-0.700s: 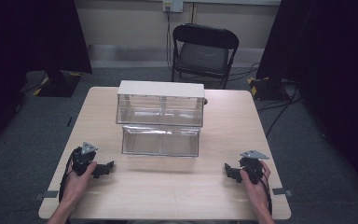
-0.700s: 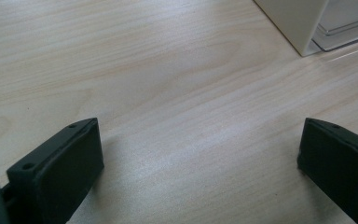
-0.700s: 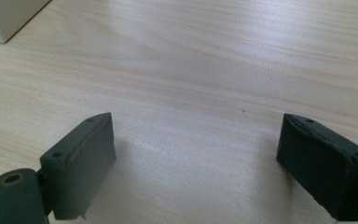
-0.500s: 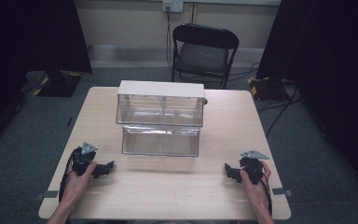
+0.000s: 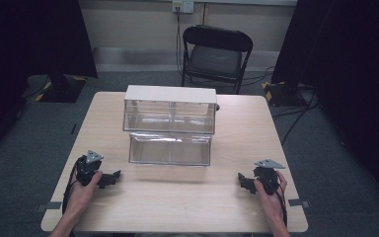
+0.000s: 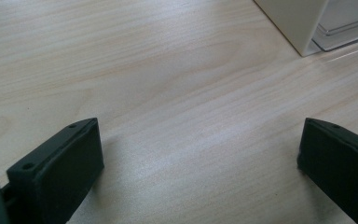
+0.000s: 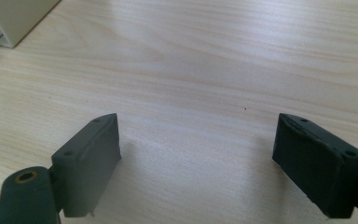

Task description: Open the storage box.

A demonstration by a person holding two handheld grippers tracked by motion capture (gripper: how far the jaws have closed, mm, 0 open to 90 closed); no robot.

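Two grippers, left gripper and right gripper, rest wide-jawed and empty on the table. The clear drawer unit stands mid-table; any approach should likely be level, jaws wide.

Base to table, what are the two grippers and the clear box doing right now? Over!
Left gripper open, empty, on the table. Right gripper same. Clear box between them, untouched, lower drawer pulled out. Nothing in the way.

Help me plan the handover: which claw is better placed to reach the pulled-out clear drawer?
Probably the left claw: it rests open nearer the clear drawer, just off its left corner. The right claw, also open, sits farther out past the drawer's right end. The difference is modest.
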